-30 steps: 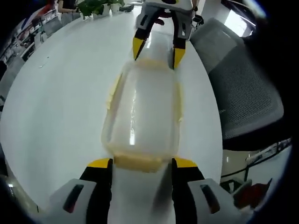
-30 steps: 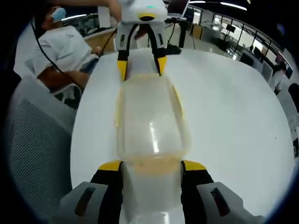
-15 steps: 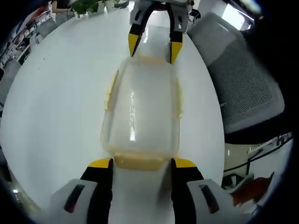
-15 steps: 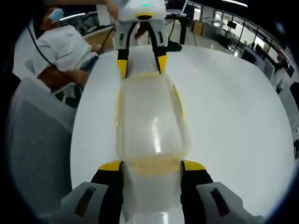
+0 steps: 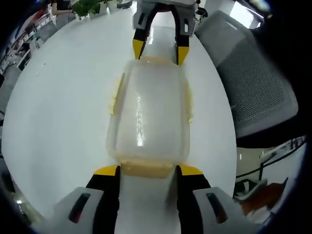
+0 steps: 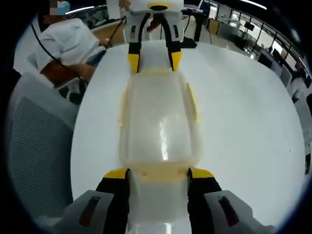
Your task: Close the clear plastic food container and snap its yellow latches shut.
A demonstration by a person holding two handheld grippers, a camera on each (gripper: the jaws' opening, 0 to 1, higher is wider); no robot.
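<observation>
Left gripper view: container [image 5: 148, 114] lies lengthwise on the tabletop [image 5: 58, 112], running away from the left gripper [image 5: 146, 171].
Near latch [image 5: 146, 169]: between its parted fingers.
Right gripper [image 6: 157, 174]: fingers parted round the opposite end.

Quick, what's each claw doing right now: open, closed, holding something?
Left claw: open, straddling the container's near end latch.
Right claw: open, at the opposite end.

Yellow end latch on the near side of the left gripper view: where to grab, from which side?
Take the yellow end latch across its width, coming straight in from that short end. It lies flat between the open fingers of the left gripper, along the edge of the clear container. The right gripper covers the opposite end, probably.
</observation>
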